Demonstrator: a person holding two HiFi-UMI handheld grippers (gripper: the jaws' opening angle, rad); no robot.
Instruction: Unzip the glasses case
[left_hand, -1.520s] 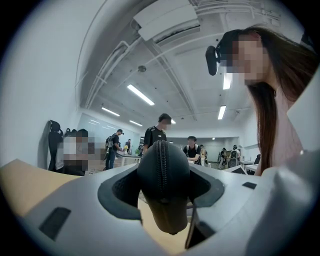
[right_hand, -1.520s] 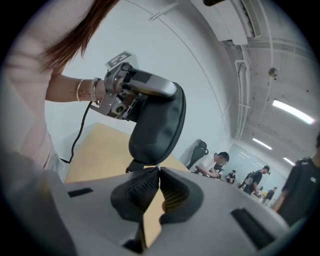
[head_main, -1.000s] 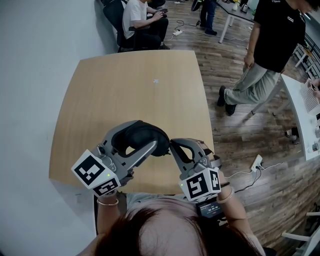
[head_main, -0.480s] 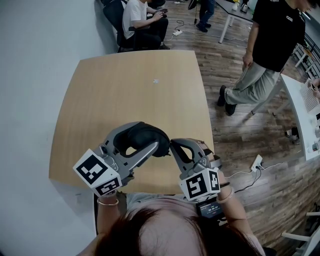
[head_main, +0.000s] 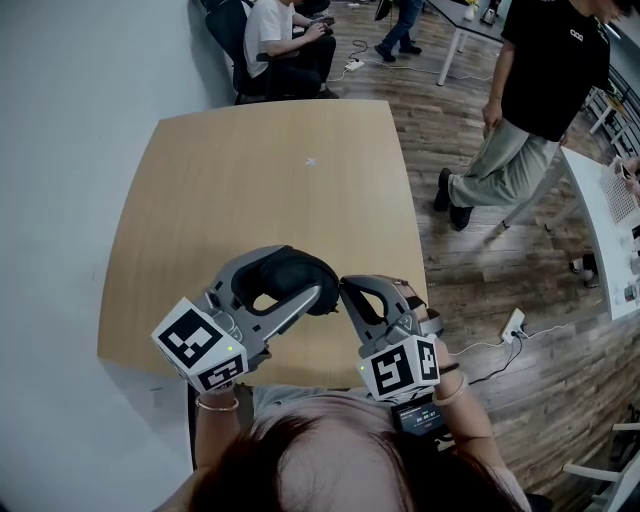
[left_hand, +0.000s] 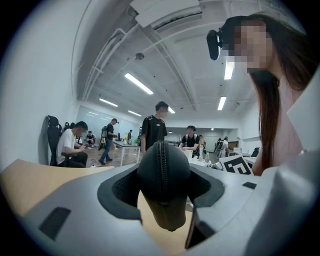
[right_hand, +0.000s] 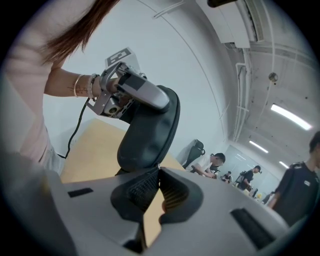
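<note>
Glasses case (head_main: 283, 272), black and rounded, clamped across its body between the jaws of the left gripper (left_hand: 162, 192); jaws spread to the width of the case, one pad on each flank. Zip (left_hand: 161, 162) up the middle of the side facing back along those jaws, teeth closed along the whole visible run. Case held up off the bench (head_main: 250, 170), above its near edge; pale wood of the bench below and beyond both sets of jaws.

Right gripper (right_hand: 159, 171) tip-on to the lower end of the case, just beside the left jaws: jaws closed together, tips meeting right at the edge of the case and nipping it there as far as can be seen. Zip pull too small to make out between them.

Left marker cube (head_main: 200, 345) and right marker cube (head_main: 400, 367) behind the respective jaws, on the person's side. Bracelet (head_main: 215, 404) on the wrist behind the left gripper.

Small pale speck (head_main: 312, 161) on the bench, well beyond the jaws. Past the far edge of the bench, further beyond the jaws: seated person (head_main: 275, 35) in a white top. Off to the right of the right jaws: standing person (head_main: 550, 80) in a black top, on the wood floor (head_main: 470, 270)
</note>
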